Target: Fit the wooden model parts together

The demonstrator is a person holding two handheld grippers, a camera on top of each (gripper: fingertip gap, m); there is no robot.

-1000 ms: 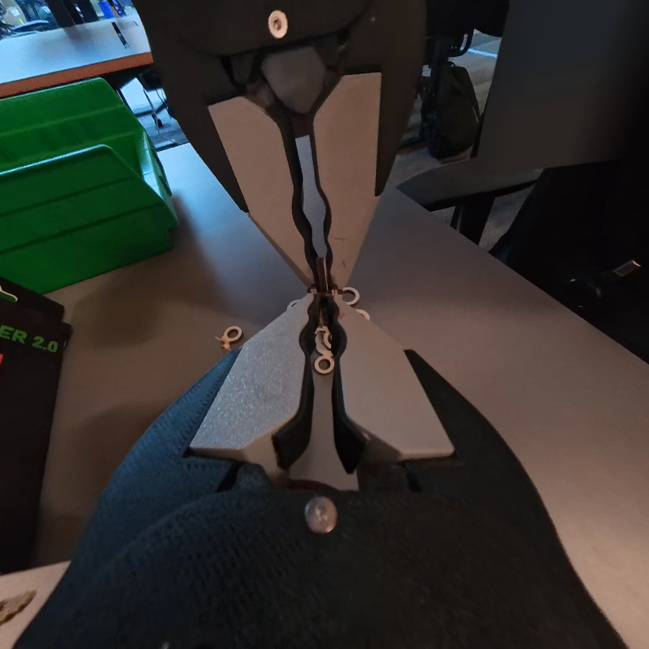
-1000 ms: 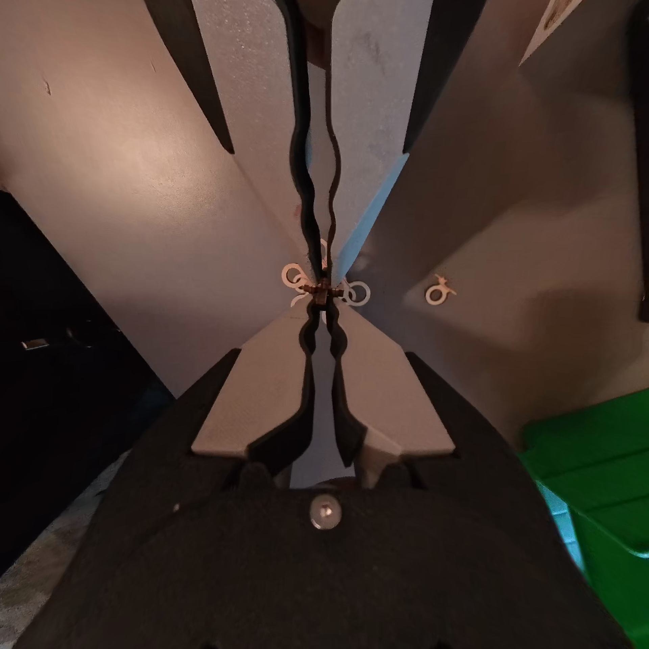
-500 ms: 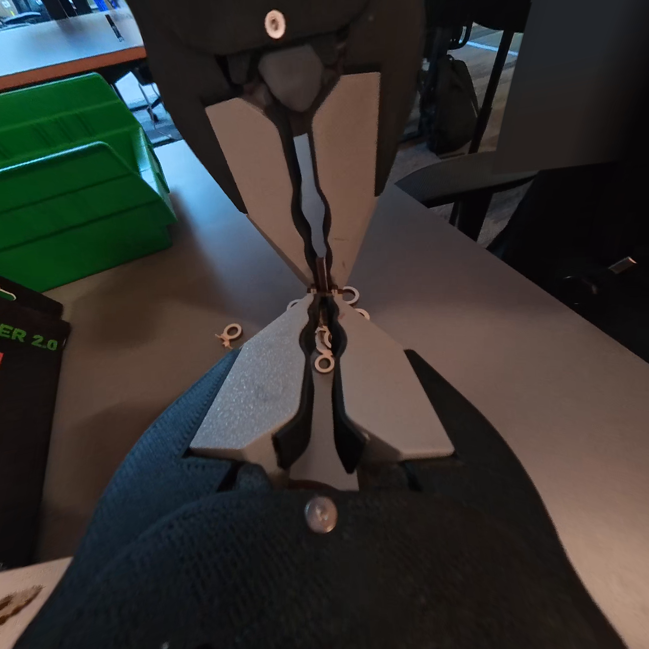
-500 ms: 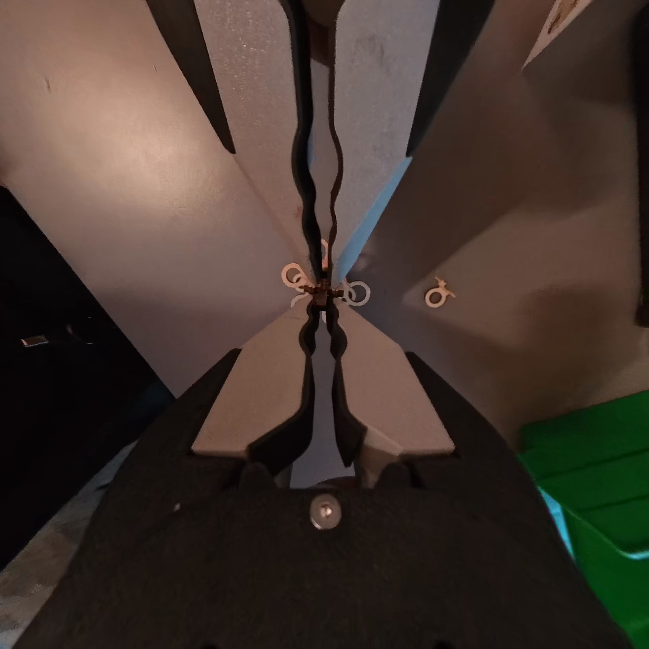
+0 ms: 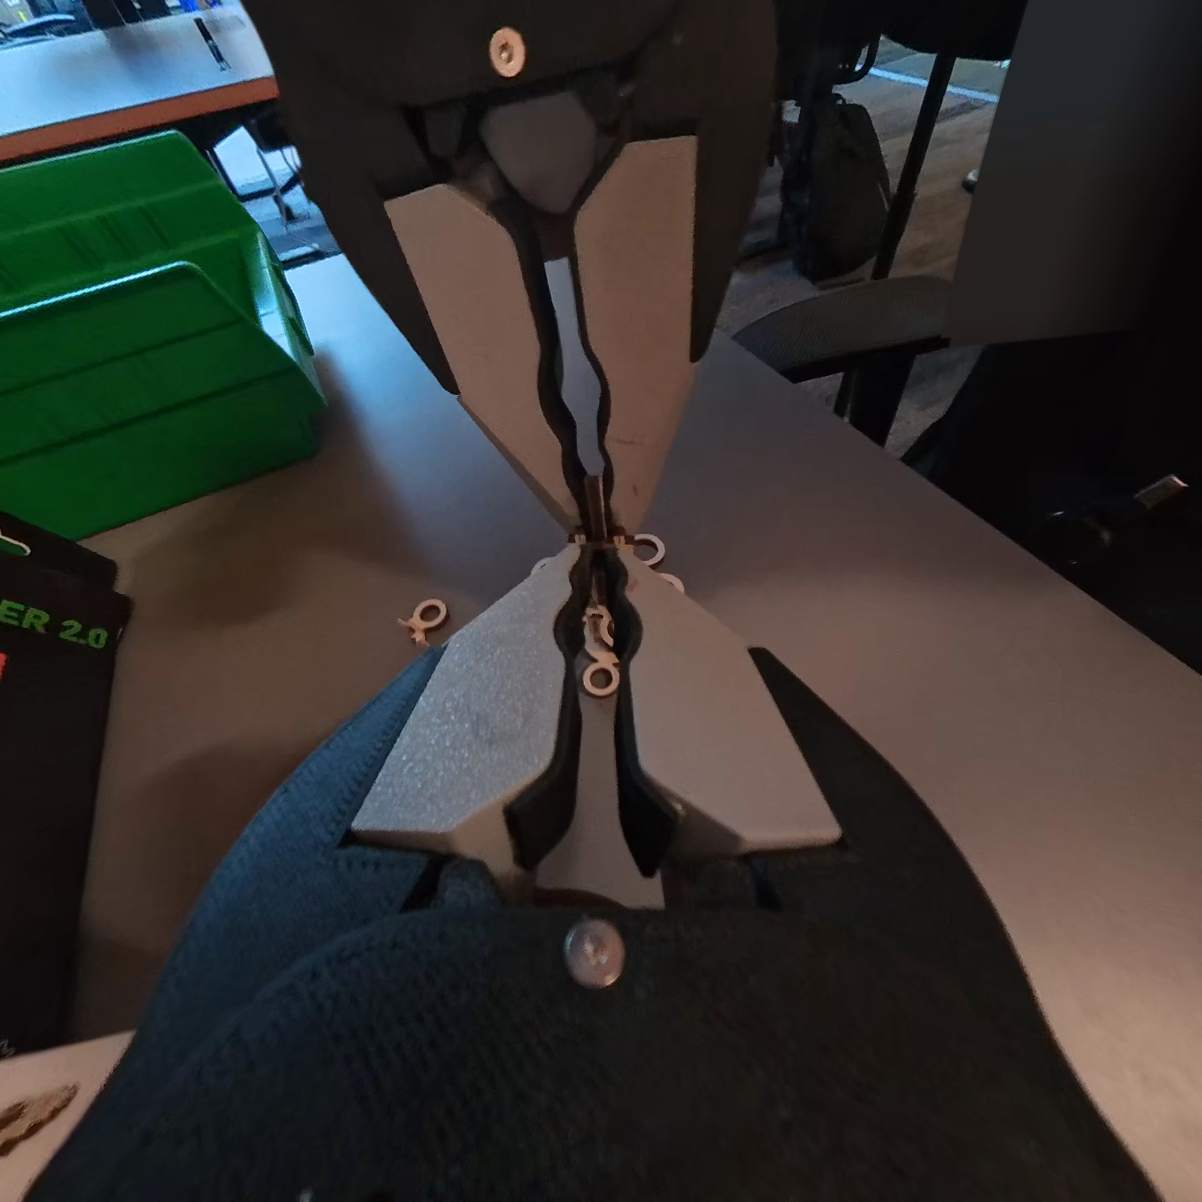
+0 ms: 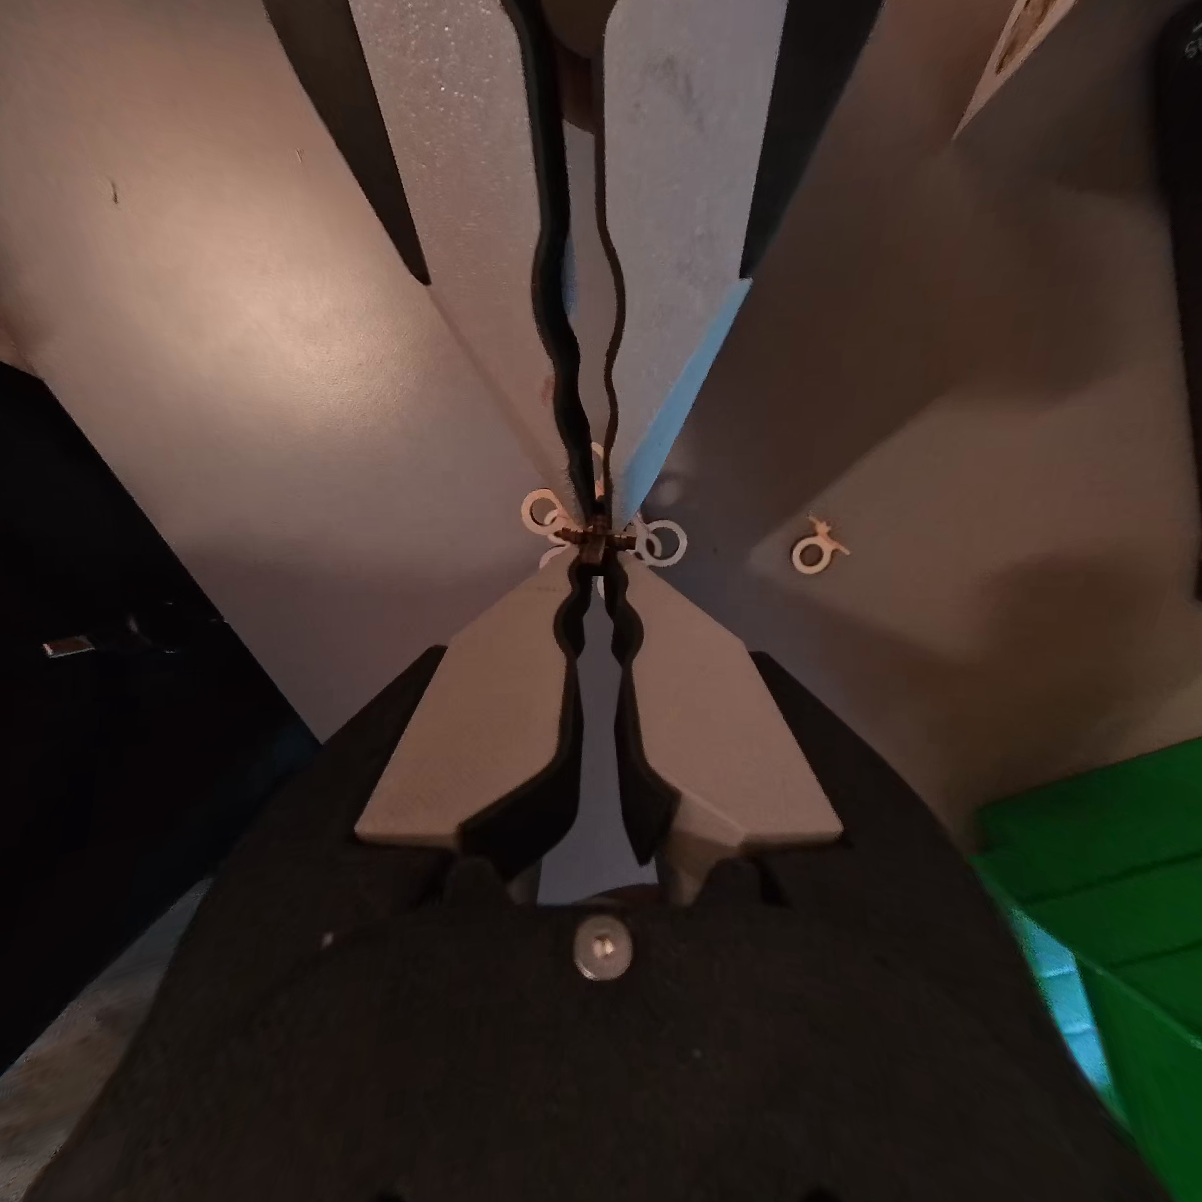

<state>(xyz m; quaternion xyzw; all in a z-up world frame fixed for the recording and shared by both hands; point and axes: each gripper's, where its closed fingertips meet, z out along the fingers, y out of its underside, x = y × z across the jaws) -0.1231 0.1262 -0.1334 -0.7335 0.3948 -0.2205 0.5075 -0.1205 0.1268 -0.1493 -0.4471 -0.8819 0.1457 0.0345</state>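
Grey table (image 5: 813,585), matte, dim-lit, filling mid-frame in both views. At centre, left gripper (image 5: 595,559) and right gripper (image 6: 595,566) tip to tip, each clenched on a small dark wooden part: crossbar (image 5: 595,540) pinched at the left tips, post (image 5: 593,510) pinched in the right tips just above it, the two touching. Pale ring pieces (image 6: 670,543) strewn on the table around the tips; one loose ring (image 5: 426,618) left of centre, apart from the rest. Green bins (image 5: 130,338) at upper left in the left view, lower right in the right. Black booklets (image 5: 52,715) at the left edge. Beyond the table: second table (image 5: 117,84) top left, chair (image 5: 865,319) and dark floor at right.
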